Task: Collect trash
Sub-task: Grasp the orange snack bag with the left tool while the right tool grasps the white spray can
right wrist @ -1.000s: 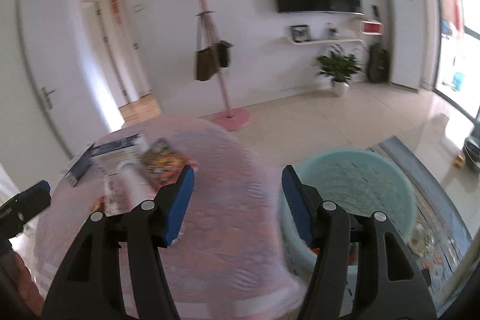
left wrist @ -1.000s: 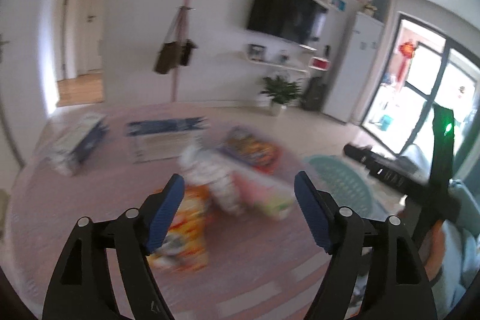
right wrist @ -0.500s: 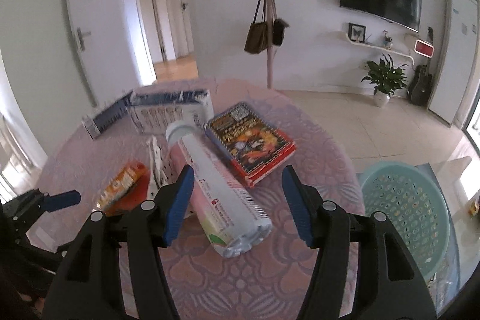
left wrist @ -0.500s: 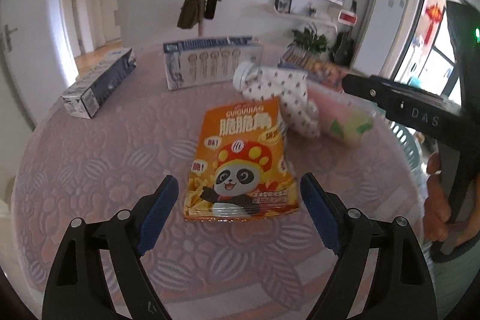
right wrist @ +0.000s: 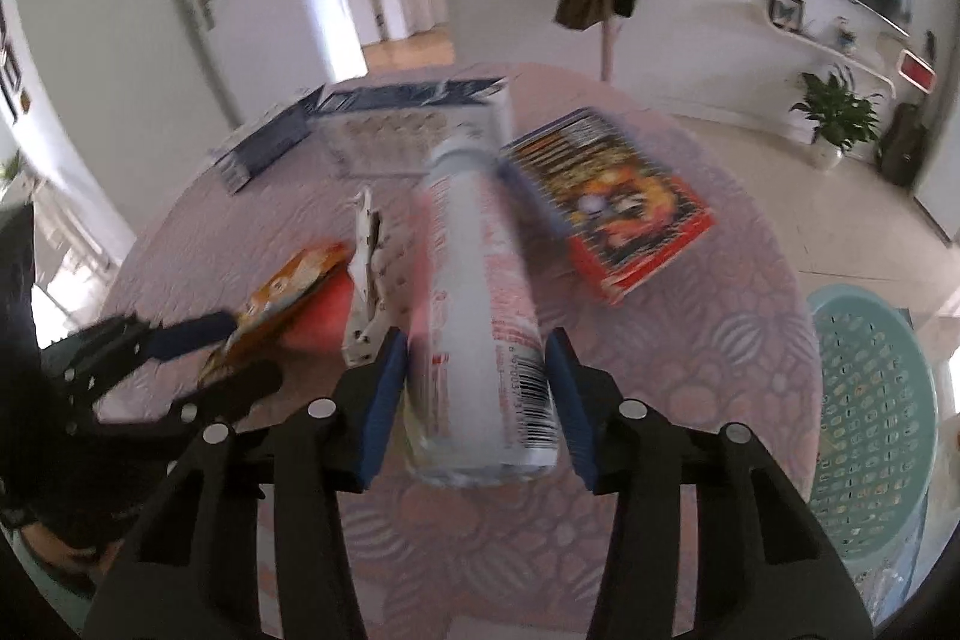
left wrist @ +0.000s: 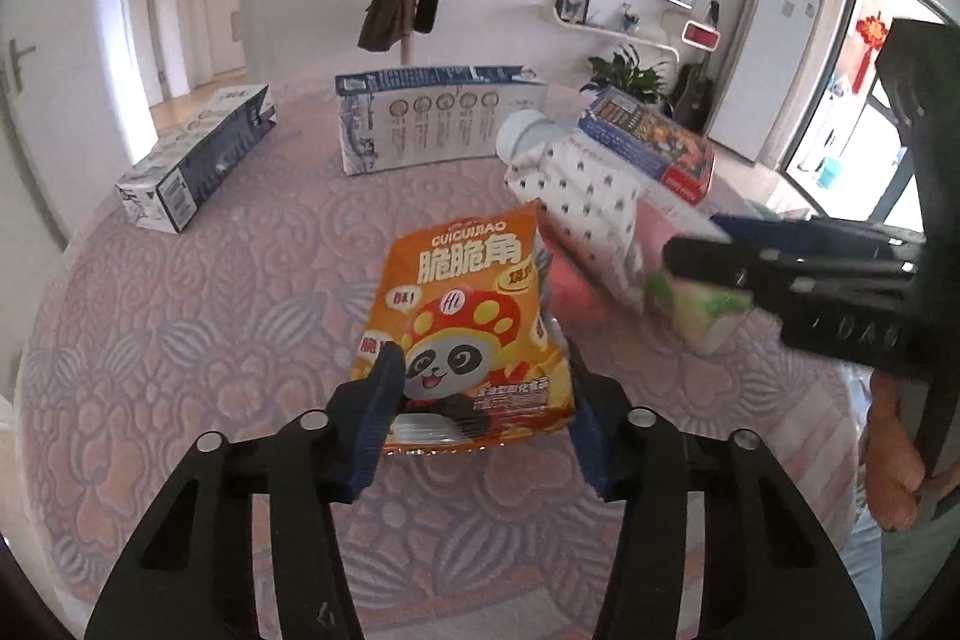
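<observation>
The left tongs (left wrist: 480, 400) are closing on the orange snack bag (left wrist: 465, 322): the bag's near end sits between the two blue pads, the left pad overlapping its lower left corner and the right pad against its right edge, so they look clamped on it, and the bag's far end is tilted up off the bench (left wrist: 180, 340). The right tongs (right wrist: 474, 394) are closing too, with the pink-and-white bottle (right wrist: 480, 316) lying lengthwise between the pads; both pads sit against its sides near the barcoded end, though the frame is blurred there. In the right wrist view the left tongs show at the left edge, holding the bag beside a crumpled white patterned wrapper (right wrist: 369, 292), which lies just left of the bottle. Beyond the bottle, toward the far right side of the bench, lies a red-edged box with a colourful printed top (right wrist: 606, 202). Near the far edge stands a wide blue-and-white carton (left wrist: 438, 124), and toward the far left edge lies a long narrow blue-and-white box (left wrist: 198, 154). The bench is round and covered in a pink embossed cloth. Off its right edge, on the floor, stands a pale green plastic basket (right wrist: 870, 400). A person's hand (left wrist: 894, 454) grips the right tool's handle at the right of the left wrist view.
</observation>
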Tool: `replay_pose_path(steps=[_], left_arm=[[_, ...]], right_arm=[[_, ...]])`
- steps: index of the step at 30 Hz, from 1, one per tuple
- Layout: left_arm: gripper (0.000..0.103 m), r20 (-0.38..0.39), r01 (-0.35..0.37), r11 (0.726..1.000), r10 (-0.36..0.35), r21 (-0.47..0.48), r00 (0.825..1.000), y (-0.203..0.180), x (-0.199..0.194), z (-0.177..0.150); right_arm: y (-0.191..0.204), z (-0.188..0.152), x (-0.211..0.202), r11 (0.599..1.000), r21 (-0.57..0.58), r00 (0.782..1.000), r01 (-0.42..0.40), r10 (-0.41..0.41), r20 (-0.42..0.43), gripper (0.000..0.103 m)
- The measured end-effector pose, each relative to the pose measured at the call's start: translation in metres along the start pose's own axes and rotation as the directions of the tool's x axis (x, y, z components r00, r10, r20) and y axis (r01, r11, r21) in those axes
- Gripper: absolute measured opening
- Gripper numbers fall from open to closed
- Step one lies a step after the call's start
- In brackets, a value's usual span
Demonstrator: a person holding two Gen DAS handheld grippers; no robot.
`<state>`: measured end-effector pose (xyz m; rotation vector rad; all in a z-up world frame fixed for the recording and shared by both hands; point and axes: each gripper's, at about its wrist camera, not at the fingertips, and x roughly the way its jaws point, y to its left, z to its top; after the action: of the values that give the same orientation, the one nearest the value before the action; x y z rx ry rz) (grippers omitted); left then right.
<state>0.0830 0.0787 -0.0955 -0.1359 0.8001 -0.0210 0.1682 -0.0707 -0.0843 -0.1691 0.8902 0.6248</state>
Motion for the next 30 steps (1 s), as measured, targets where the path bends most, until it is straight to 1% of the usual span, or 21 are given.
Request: replay_pose_path(steps=[2,5,10,13,15,17,20,23,25,30], left_arm=[[0.040,0.000,0.023,1.000,-0.023,-0.004,1.000,0.001,-0.002,0.001],[0.037,-0.001,0.038,0.999,-0.038,-0.008,0.999,0.002,-0.005,0.001],[0.036,-0.003,0.063,0.997,-0.063,-0.034,0.998,0.008,-0.008,-0.001],[0.036,-0.009,0.067,0.997,-0.068,-0.033,0.998,0.007,-0.007,-0.001],[0.032,-0.018,0.078,0.997,-0.079,-0.017,0.997,0.007,-0.006,0.001],[0.026,-0.011,0.079,0.997,-0.079,0.006,0.997,0.003,-0.010,0.002],[0.017,0.018,0.085,0.996,-0.085,0.007,0.996,0.002,-0.019,0.006],[0.010,0.040,0.106,0.994,-0.106,-0.006,0.994,0.003,-0.029,0.010],[0.007,0.061,0.123,0.992,-0.123,-0.010,0.991,0.004,-0.036,0.014],[0.006,0.123,0.174,0.984,-0.169,-0.027,0.978,0.000,-0.055,0.030]], right_arm=[[0.003,0.004,0.004,1.000,0.009,1.000,-0.013,0.013,-0.013,0.047],[0.004,0.012,0.013,1.000,0.022,1.000,-0.015,0.016,-0.026,0.049],[0.001,0.020,0.033,0.999,0.050,0.998,-0.021,0.024,-0.060,0.050],[-0.003,0.019,0.042,0.997,0.072,0.996,-0.028,0.033,-0.077,0.049],[-0.001,0.016,0.036,0.998,0.055,0.999,-0.005,0.007,-0.043,0.048],[0.002,0.013,0.029,0.999,0.041,1.000,0.010,-0.009,-0.020,0.048],[0.001,0.012,0.017,0.998,0.057,1.000,0.002,-0.002,0.010,0.047],[-0.003,0.011,-0.001,0.997,0.077,0.999,-0.019,0.015,0.048,0.047],[-0.007,0.011,-0.010,0.996,0.085,0.998,-0.028,0.023,0.065,0.047],[-0.012,0.012,-0.039,0.995,0.092,0.992,-0.047,0.036,0.119,0.047]])
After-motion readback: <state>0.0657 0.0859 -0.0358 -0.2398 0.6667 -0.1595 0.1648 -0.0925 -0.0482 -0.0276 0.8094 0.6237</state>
